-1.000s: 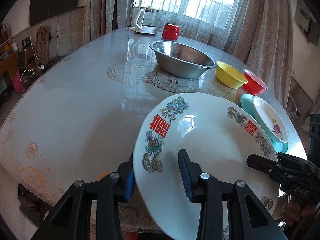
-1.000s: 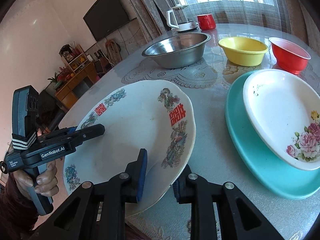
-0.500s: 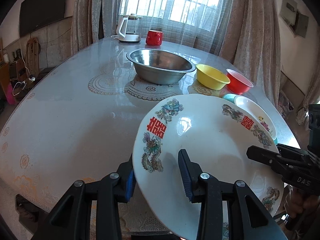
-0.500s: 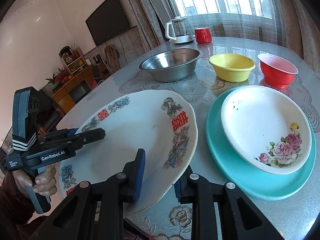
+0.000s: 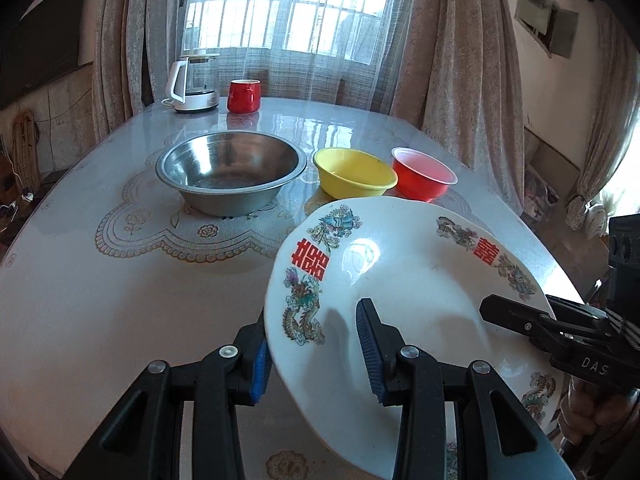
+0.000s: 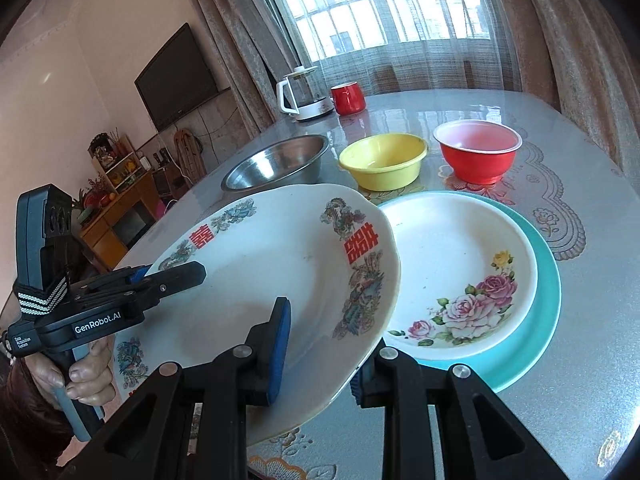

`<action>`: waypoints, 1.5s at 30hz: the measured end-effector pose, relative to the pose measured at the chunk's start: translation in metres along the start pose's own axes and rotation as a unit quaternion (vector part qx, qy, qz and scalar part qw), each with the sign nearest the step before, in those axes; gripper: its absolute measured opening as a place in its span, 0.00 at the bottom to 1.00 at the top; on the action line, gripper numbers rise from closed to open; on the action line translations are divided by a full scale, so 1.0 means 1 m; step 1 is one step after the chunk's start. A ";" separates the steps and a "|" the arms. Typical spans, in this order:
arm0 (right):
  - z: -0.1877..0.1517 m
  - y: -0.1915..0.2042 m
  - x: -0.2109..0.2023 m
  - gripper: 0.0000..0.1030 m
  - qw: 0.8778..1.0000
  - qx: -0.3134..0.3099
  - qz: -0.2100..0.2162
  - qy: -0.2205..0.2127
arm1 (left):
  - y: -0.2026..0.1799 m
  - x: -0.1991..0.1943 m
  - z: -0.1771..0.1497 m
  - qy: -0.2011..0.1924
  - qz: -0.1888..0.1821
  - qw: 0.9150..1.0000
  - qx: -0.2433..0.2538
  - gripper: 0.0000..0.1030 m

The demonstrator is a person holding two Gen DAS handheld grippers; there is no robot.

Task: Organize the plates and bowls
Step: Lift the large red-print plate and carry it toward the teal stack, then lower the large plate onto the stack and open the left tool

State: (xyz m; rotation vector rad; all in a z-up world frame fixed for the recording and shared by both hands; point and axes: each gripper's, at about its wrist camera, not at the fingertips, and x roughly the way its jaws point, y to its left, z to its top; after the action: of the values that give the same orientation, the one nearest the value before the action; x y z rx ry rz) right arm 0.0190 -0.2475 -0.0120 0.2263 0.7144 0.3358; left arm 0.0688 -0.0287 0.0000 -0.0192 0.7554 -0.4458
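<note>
A large white plate with dragon and red character prints (image 5: 404,276) (image 6: 260,264) is held in the air above the table's near edge. My left gripper (image 5: 316,354) is shut on its left rim and shows in the right wrist view (image 6: 168,276). My right gripper (image 6: 320,348) is shut on its right rim and shows in the left wrist view (image 5: 516,312). A white rose-print plate (image 6: 460,264) rests on a teal plate (image 6: 548,280) just right of the held plate. A steel bowl (image 5: 230,172), a yellow bowl (image 5: 354,172) and a red bowl (image 5: 422,178) stand behind.
A white kettle (image 5: 194,84) and a red mug (image 5: 243,96) stand at the table's far end by the curtained window. A lace-pattern mat (image 5: 168,232) lies under the steel bowl. A TV (image 6: 176,76) and shelves (image 6: 120,176) stand along the left wall.
Both grippers have lifted the printed plate higher and carried it to the right, so that its edge now overlaps the rose plate's left rim in view. The grips have not changed.
</note>
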 end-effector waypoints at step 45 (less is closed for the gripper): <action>0.018 -0.095 0.010 0.35 0.989 0.037 -0.143 -0.005 | -0.077 0.103 0.039 0.064 -0.010 0.997 0.047 0.39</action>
State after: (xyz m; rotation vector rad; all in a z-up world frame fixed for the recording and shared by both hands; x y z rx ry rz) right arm 0.0595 -0.3328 -0.0351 0.1915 0.7398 0.0355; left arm 0.1308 -0.1446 -0.0258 0.0915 0.8605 -0.5055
